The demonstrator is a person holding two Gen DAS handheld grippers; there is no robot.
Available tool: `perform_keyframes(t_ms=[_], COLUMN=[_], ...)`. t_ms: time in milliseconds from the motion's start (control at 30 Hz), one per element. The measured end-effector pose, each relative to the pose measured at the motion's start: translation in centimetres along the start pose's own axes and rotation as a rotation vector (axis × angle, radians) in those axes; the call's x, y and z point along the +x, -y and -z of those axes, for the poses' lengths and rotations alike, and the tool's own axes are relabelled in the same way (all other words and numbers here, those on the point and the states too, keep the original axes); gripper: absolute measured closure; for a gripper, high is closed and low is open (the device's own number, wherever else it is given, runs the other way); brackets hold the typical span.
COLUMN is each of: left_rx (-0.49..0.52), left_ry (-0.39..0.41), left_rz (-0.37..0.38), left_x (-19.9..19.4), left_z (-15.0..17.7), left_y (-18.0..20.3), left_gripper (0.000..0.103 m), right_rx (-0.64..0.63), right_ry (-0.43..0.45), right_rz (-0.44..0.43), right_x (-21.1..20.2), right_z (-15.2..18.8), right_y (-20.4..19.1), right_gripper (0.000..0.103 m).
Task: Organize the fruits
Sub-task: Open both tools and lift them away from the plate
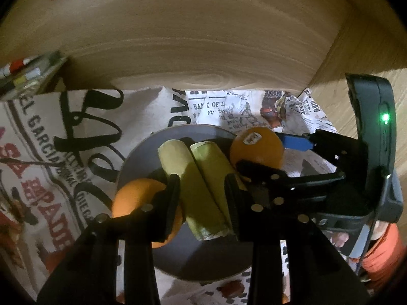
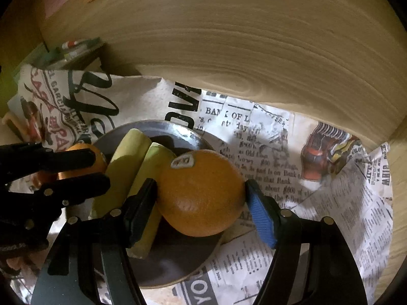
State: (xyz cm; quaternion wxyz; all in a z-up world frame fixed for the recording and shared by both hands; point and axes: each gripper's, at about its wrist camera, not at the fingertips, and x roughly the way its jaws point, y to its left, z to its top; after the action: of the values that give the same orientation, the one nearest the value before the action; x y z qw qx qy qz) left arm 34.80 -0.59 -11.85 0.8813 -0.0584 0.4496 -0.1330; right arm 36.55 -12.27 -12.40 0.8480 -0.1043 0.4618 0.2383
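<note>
A grey plate (image 1: 203, 264) (image 2: 178, 261) lies on printed paper and holds two yellow-green fruit pieces (image 1: 203, 178) (image 2: 127, 172) and a plain orange (image 1: 134, 198) (image 2: 86, 152). My left gripper (image 1: 203, 200) is open; its fingers straddle the yellow-green pieces, the left finger against the plain orange. My right gripper (image 2: 201, 198) (image 1: 267, 152) is shut on a stickered orange (image 2: 201, 193) (image 1: 257, 147) and holds it over the plate's right edge.
Printed newspaper sheets (image 2: 318, 203) (image 1: 38, 152) cover the shelf floor. A wooden back wall (image 1: 203, 50) and a right side wall (image 1: 368, 38) enclose the space. A small box with coloured items (image 1: 28, 73) sits at the back left.
</note>
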Motion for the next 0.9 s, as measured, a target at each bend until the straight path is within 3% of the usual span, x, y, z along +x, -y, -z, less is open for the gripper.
perform_keyframes(t_ms=[267,333,567,667,900], left_rx=[0.011,0.013,0.032,0.012,-0.031], left_ry=[0.072,0.098,0.149,0.141,0.064], left_rz=[-0.024,-0.031,-0.083,-0.093,-0.153], left_x=[-4.2,-5.6,-10.0,-10.9,-10.9], left_z=[1.1,1.7,5.5,7.4,12.4], left_y=[-0.1,-0.2,-1.6,-3.0,-6.6], left_gripper=[0.057,0.049,0.037,0.032,0.032], right_rx=[-0.027,-0.034,-0.072,-0.061,-0.021], right_ry=[0.119,0.148,0.238,0.243,0.202], right_rz=[0.000,-0.005,0.007,-0.018,-0.049], right_x=[-5.3,-6.6,-10.5,-11.2,-10.5], right_z=[0.5,1.0,3.8,5.3,8.8], right_y=[-1.6,-2.2,-5.1,-5.8,-7.5], right_gripper=[0.034,0.034,0.031,0.029,0.030])
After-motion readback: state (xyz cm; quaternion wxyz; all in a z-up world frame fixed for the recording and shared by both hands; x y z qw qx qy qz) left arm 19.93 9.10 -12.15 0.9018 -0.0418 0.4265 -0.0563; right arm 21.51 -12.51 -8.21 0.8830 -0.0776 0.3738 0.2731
